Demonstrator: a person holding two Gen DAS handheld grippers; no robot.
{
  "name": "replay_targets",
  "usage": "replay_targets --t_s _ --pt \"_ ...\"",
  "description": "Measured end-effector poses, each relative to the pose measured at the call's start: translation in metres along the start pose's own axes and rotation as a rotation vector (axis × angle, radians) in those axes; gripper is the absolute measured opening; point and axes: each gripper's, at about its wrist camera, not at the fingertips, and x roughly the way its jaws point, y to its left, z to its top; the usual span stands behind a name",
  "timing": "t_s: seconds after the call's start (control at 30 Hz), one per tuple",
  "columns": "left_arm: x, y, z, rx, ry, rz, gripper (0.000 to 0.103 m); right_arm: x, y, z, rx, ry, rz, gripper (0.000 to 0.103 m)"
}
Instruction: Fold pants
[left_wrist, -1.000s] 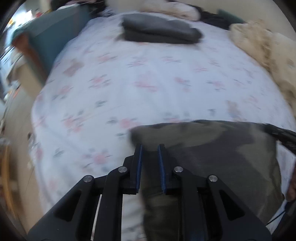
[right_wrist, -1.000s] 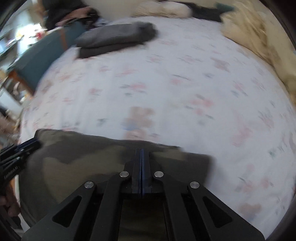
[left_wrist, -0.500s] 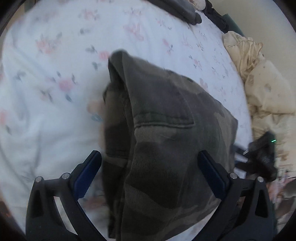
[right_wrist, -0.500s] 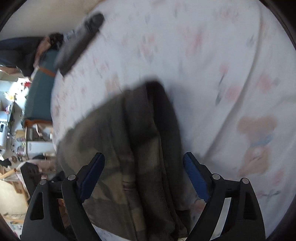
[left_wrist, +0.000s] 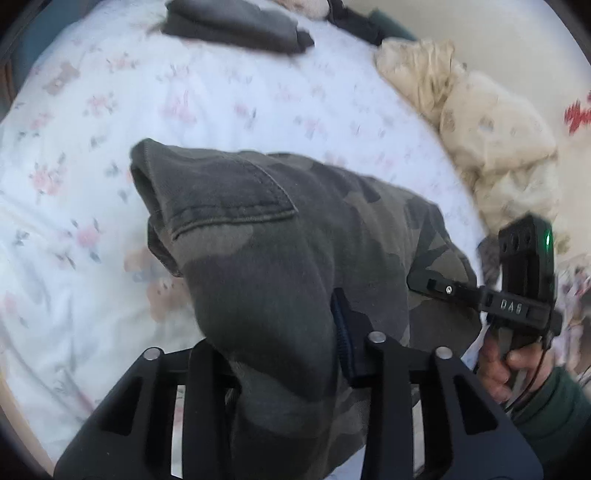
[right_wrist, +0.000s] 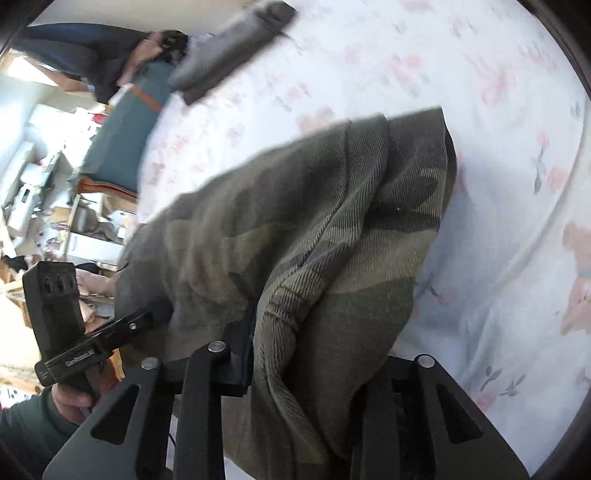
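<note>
- The left hand-held gripper (left_wrist: 280, 354) is closing on a thick bunch of the camouflage pants (left_wrist: 295, 229), cloth filling the gap between its jaws
- The right hand-held gripper (right_wrist: 317, 354) is closing likewise on the opposite near edge of the pants (right_wrist: 314, 221); I judge the two grips are there to carry the bundle as one
- The pants lie folded into a compact block on the near part of the bed (left_wrist: 221, 96), a back pocket (left_wrist: 229, 192) facing up
- Far off, a folded grey garment (left_wrist: 236, 22) sits well apart, leaving clear sheet between
- A crumpled cream blanket (left_wrist: 480, 125) lines the right side, the only crowding there
- A teal chair (right_wrist: 122, 147) stands off the left edge
</note>
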Motion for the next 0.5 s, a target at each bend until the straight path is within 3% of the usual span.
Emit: replay_targets --t_s 0.2,0.3,0.5 --pt "-0.066 -0.016 0.060 0.023 -0.159 0.005 0.030 -0.040 0.050 0.051 -0.088 -0.149 0.116 0.029" --pt "-0.073 -0.014 0.115 0.068 -0.223 0.035 0.030 -0.032 0.076 0.108 -0.156 -0.175 0.118 0.029" --pt "-0.048 0.021 0.265 0.013 -0.306 0.072 0.030 0.023 0.123 0.264 -0.289 -0.216 0.075 0.029"
